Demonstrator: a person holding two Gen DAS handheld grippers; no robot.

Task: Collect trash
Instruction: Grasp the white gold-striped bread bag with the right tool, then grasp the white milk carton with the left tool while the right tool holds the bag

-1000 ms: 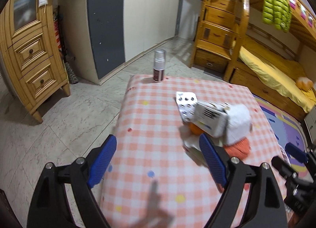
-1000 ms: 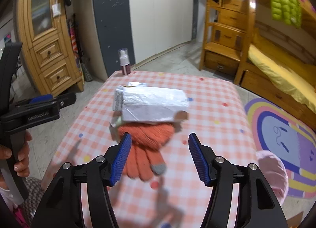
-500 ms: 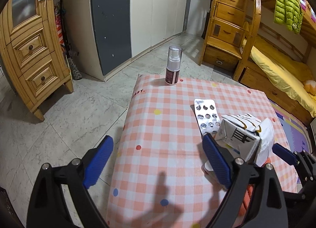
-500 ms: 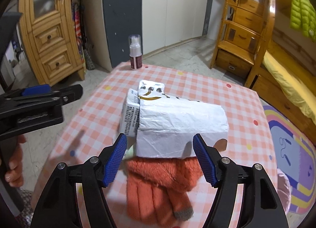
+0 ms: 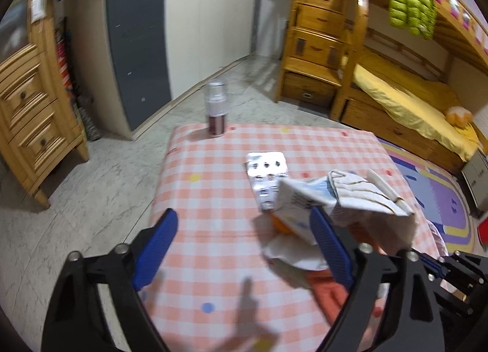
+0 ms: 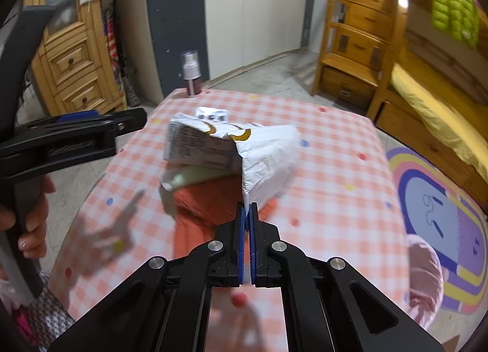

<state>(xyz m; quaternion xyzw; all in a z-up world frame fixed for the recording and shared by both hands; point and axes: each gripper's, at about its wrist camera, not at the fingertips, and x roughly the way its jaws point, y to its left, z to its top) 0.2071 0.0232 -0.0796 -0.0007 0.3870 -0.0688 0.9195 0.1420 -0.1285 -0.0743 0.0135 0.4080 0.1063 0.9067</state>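
Item: white crumpled paper bag (image 6: 268, 153), trash, on the pink checked tablecloth (image 6: 335, 175). Landmark for all positions: the bag.

Right gripper (image 6: 247, 214): clenched, its blue pads pinching the bag's near lower corner. The bag appears tipped up off the cloth at that corner.

Left gripper (image 5: 241, 248): nothing grasped, jaws wide but closing; its right-hand pad sits just in front of the bag's left end, and only bare cloth lies between the jaws.

Contents of the bag: a printed carton (image 6: 198, 147) protrudes from the open left end, partly inside. What else the bag holds cannot be told.

Under the bag: an orange knit glove (image 6: 207, 208), and a pale crumpled wrapper (image 6: 183, 179) at the left, both touching it.

Just behind the bag: a foil blister pack (image 5: 267, 175), flat on the cloth.

Well behind the bag, at the far table edge: a spray bottle (image 5: 216, 114), upright.

No bin is in view.

Handling note, as judgement: the pinch holds thin paper only, so the carton may slide out of the open end when lifted. Keep that end raised, or steady the carton with the left gripper, and lift slowly so the glove is not dragged along.
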